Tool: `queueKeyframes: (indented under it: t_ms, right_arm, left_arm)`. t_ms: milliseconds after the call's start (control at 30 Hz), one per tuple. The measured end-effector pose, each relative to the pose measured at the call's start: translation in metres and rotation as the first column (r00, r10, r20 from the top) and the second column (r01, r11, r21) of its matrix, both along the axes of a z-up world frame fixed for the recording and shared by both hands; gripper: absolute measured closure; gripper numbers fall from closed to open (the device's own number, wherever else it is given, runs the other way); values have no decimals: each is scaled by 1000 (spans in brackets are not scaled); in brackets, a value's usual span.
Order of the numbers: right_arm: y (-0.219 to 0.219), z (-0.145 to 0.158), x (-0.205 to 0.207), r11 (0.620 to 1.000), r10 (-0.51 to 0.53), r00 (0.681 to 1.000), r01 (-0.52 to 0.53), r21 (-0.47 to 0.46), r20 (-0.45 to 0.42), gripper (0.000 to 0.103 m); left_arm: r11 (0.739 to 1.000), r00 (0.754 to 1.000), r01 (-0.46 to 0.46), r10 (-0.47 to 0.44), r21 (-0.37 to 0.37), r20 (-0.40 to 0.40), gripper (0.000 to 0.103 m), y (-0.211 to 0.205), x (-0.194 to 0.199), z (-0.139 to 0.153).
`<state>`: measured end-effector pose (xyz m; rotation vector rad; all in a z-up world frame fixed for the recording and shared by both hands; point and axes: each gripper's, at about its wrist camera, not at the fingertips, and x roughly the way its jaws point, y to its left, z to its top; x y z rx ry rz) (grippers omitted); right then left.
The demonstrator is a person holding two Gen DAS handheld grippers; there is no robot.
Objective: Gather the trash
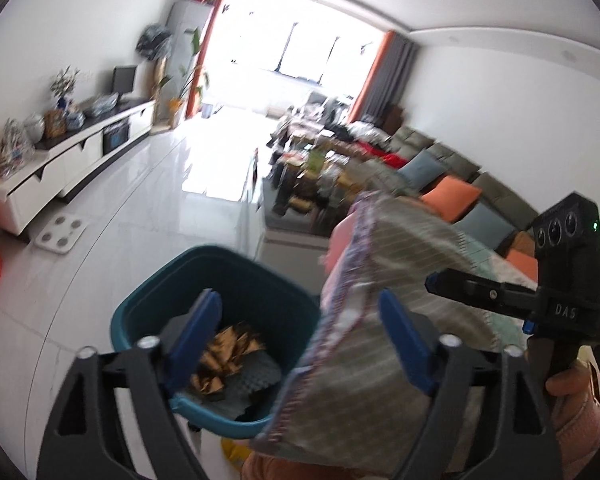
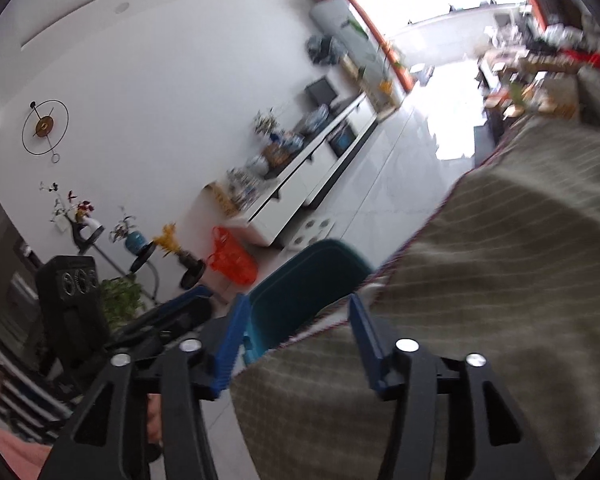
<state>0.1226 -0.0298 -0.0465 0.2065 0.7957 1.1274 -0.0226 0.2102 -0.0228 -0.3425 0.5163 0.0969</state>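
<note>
Left gripper (image 1: 300, 336): jaws spread wide, nothing pinched; its blue fingers (image 1: 194, 332) frame the bin on one side and the cloth on the other.
Right gripper (image 2: 296, 344): jaws parted, nothing pressed between the pads; the cloth's edge runs across the gap without being clamped, as far as I can tell.
Striped cloth (image 1: 380, 320): grey-green with a patterned trim, draped just beside both grippers on their right; looks like a cover over furniture, not rubbish.
Teal bin (image 1: 148, 300): on the white floor, just ahead of and below the left gripper, forward-left of the right one.
Trash (image 1: 224, 356): crumpled gold foil and dark scraps lie inside the bin.
Key relation: the bin mouth sits nearer the left hand, and neither gripper carries anything, so I'd judge the next pick must come from elsewhere.
Further off: white TV cabinet (image 1: 60, 164) along the left wall, cluttered coffee table (image 1: 320, 164), sofa (image 1: 460, 184) with cushions, bright window behind.
</note>
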Motion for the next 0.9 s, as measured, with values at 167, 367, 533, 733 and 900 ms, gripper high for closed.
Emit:
queueKeyframes:
  t_ms: [167,367,533,733,900]
  right_arm:
    - [-45,16,-12,994,-109,986,110,-4,130,23]
    - [-100,25,-42,958,-271,919,287,-12,286,3]
    - [-142,22,-60,899,-403,846,437,-19,350,3]
    - [-189,24,-76,804,-539,736,595,-11,410,3]
    - [-215,25,-87,730,-611,650,684,3,452,3]
  left_arm:
    - [999,996,37,-38,15,76,4,-29,-3,11]
    - [997,993,33,-41,72,112,4,-72,6,13]
    - [994,990,42,-56,104,132,4,-106,17,12]
    - [988,983,78,-99,137,154,4,-144,26,12]
    - [980,974,96,-129,174,184,4,-174,31,15]
